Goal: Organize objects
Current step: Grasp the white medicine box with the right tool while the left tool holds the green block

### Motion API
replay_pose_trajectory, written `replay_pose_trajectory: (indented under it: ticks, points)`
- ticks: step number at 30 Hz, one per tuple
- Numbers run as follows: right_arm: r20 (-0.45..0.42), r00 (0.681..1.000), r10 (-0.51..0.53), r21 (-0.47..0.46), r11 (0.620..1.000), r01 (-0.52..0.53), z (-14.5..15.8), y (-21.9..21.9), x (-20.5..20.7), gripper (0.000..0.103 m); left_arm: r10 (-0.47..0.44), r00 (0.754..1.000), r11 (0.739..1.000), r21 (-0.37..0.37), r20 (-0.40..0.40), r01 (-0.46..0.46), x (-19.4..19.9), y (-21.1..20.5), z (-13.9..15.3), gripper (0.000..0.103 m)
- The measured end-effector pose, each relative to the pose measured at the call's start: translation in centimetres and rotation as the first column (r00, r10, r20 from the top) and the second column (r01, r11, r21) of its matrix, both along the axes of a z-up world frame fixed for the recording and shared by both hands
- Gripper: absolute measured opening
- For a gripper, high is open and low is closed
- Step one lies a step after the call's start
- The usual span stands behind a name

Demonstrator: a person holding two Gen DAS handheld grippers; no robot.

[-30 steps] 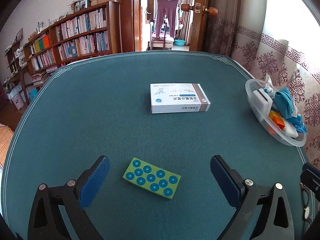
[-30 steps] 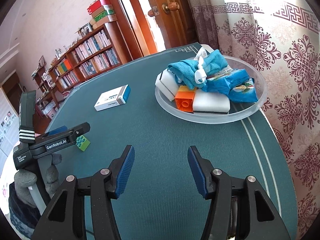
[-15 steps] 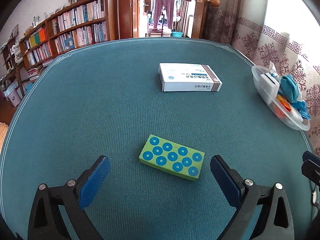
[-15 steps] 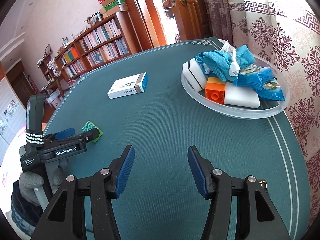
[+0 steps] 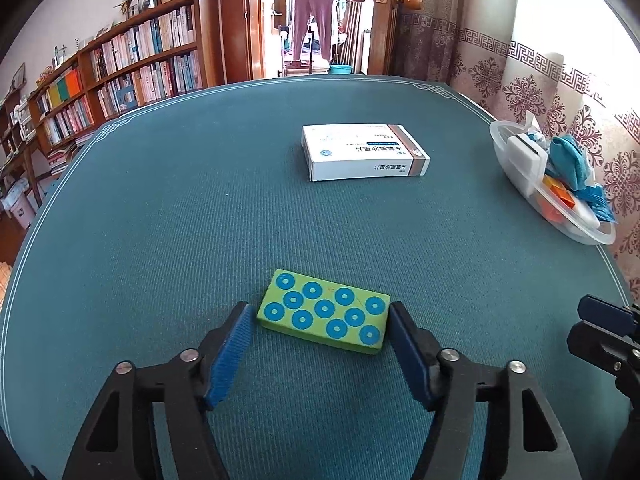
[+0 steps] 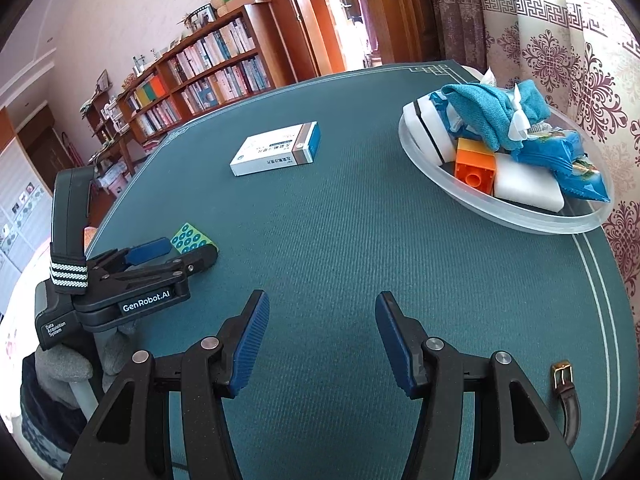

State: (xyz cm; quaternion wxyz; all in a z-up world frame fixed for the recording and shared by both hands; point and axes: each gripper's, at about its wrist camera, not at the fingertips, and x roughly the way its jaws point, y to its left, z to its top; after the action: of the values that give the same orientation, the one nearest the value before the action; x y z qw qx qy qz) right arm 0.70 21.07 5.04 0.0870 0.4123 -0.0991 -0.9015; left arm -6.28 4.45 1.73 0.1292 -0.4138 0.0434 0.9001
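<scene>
Green block [image 5: 324, 316], where is it now?

Flat on the desk [image 5: 160, 220], right between my left tongs [image 5: 320, 309]. They have just been closing in on it, and the blue pads [image 5: 228, 356] now sit against its two short ends. The block lies a little askew to them, dotted face up.

And your right tongs [image 6: 320, 304]?

Partly open, nothing in them, hanging over bare cloth near the desk's front edge. From that side I can see my left tongs low at the left, with a grey-gloved hand [image 6: 60, 364] on the handle.

What else is on the desk?

A white box [image 5: 364, 152] lies flat farther out, well apart from the block. A clear bowl [image 5: 580, 232] stands at the right edge, holding a blue cloth [image 6: 484, 108], an orange brick [image 6: 474, 164], white sponges [image 6: 528, 190] and a blue packet [image 6: 560, 156]. A belt buckle [image 6: 562, 376] shows at the near right.

What about the surface and the room?

The desk has a dark teal ribbed cloth with a pale line round its rim. Behind it on the left stand bookshelves [image 5: 132, 68], an open wooden door [image 5: 236, 20] is straight ahead, and a patterned curtain [image 5: 560, 92] hangs on the right.
</scene>
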Motion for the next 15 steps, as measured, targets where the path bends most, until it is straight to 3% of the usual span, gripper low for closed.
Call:
replay_pose_trajectory:
  ticks: [9, 15]
  points:
    - [-0.001, 0.999, 0.042, 0.034, 0.999, -0.042, 0.4, -2.6, -2.8, 0.057, 0.085, 0.996, 0.993, 0.089, -0.038, -0.082, 0.1, -2.1, 0.7, 0.066]
    - [-0.01, 0.998, 0.058, 0.036, 0.998, -0.057, 0.9, -4.4, -5.9, 0.059, 0.154, 0.985, 0.986, 0.08, -0.082, -0.148, 0.5, -2.4, 1.0, 0.066]
